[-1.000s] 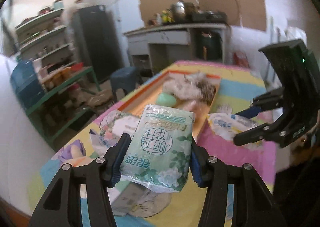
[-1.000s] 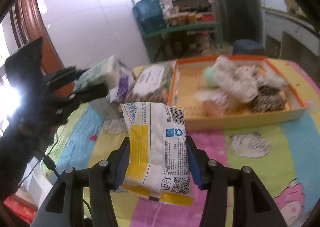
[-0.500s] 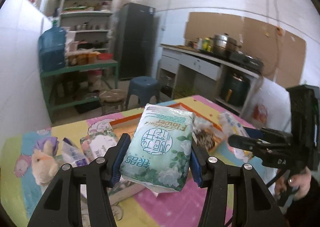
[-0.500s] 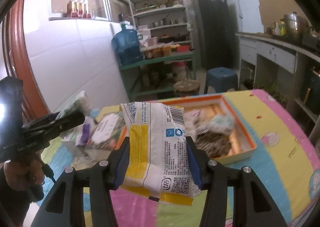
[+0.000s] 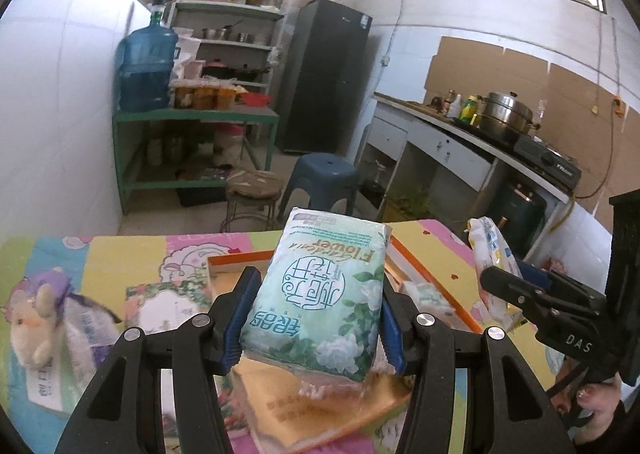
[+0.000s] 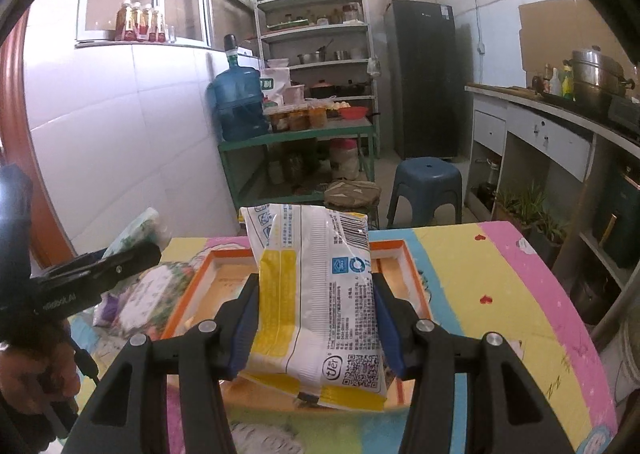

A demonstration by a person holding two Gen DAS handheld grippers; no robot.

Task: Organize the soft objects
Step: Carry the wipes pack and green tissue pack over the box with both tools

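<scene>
A: Left gripper (image 5: 314,320) clamped on the pale green plastic-wrapped tissue pack printed with white flowers (image 5: 320,294); blue pads squeezing both long sides, likely so the soft pack cannot slip or sag; raised clear of the table, over the near end of the shallow orange-rimmed tray (image 5: 430,278).

B: Same on the other side; right gripper (image 6: 314,324) closed on the white and yellow soft plastic packet with a barcode (image 6: 320,294); held by its flanks, upright, above that orange-rimmed tray (image 6: 412,274).

A: Probably both carried at once to save a trip; seemingly bound for the tray, since a small wrapped item already lies there.

B: Not yet lowered; neither pack touching the tray floor.

A: Left outside on the bright patchwork tablecloth (image 6: 500,294): a flat floral-printed wrapped pack (image 5: 160,304) just beside the tray's left wall, and a cream plush toy with purple trim (image 5: 44,318) further left; presumably waiting their turn.

B: Worth releasing gently; a squashed pack may spring and tip.
</scene>
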